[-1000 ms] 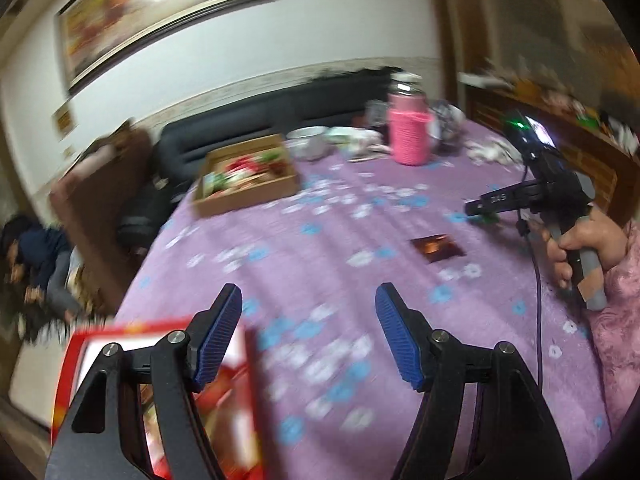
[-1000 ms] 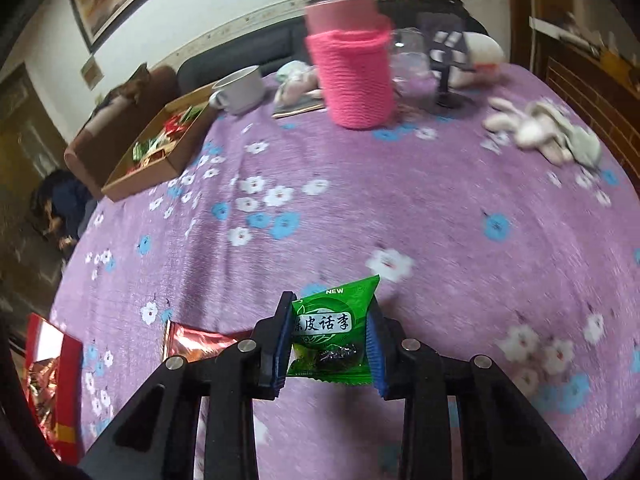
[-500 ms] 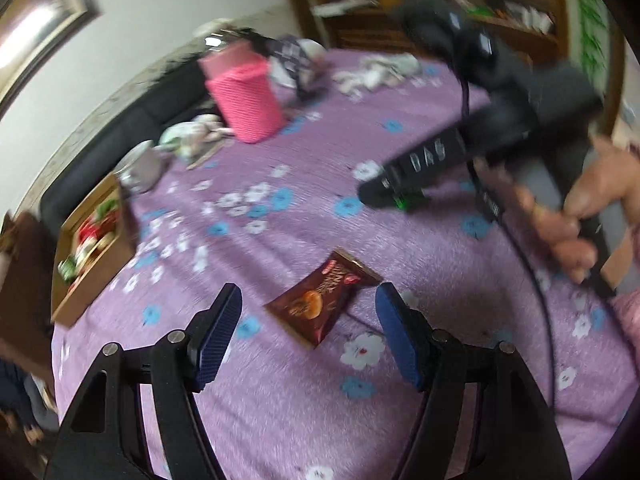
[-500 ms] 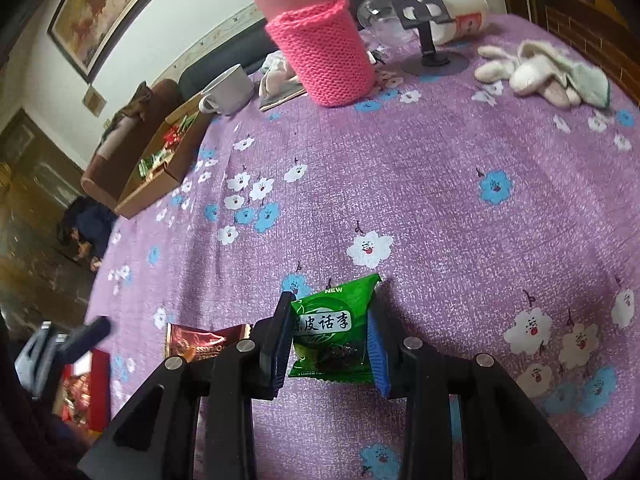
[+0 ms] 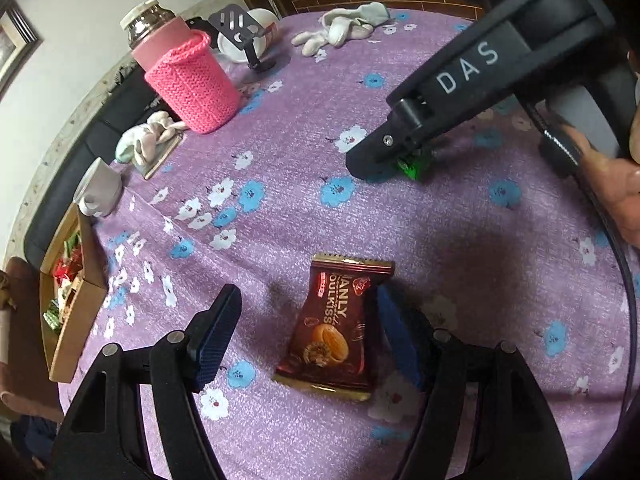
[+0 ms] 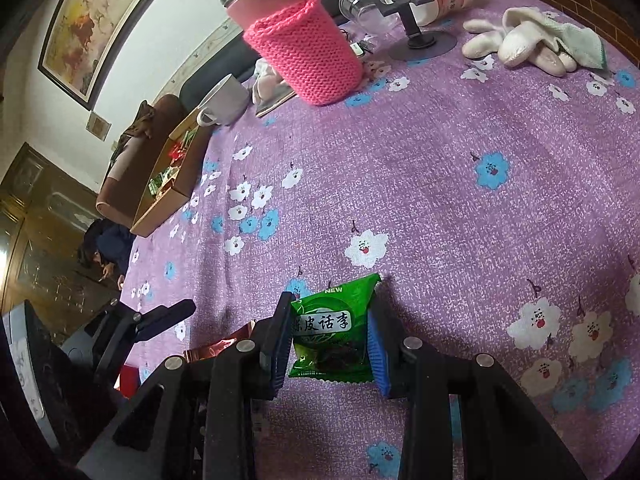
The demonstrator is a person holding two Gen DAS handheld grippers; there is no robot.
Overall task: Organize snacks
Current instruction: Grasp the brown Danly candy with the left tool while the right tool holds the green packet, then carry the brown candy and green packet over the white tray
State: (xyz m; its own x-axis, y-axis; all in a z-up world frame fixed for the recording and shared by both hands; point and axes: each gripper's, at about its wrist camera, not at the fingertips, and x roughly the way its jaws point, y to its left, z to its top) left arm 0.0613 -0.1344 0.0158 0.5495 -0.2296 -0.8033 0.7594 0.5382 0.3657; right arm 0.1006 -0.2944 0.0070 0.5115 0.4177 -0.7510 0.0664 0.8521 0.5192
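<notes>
Surface [image 5: 460,240]: I see a purple cloth with white and blue flowers covering it; everything rests on this.
Cardboard box [image 6: 160,208]: sits at the far left edge of the surface, open-topped, with red and green snack packets inside.
Pink-sleeved flask [image 6: 304,44]: stands upright at the far side, a steel cap above the knitted cover, a white mug [image 6: 224,100] just beside it.
White gloves [image 6: 528,42]: lie in a heap at the far right, near a grey phone stand [image 6: 416,36].
Left gripper [image 5: 304,332]: my jaws stand wide, straddling the brown packet; the right pad is just beside the wrapper's edge, the left pad well apart from it. Nothing is gripped.
Right gripper [image 6: 330,340]: my jaws are closed partway and press both sides of the green packet.
Brown biscuit packet [image 5: 334,328]: lies flat on the surface between my left jaws.
Green plum packet [image 6: 332,332]: held in my right jaws, low over the cloth; whether it touches the cloth I cannot tell.
</notes>
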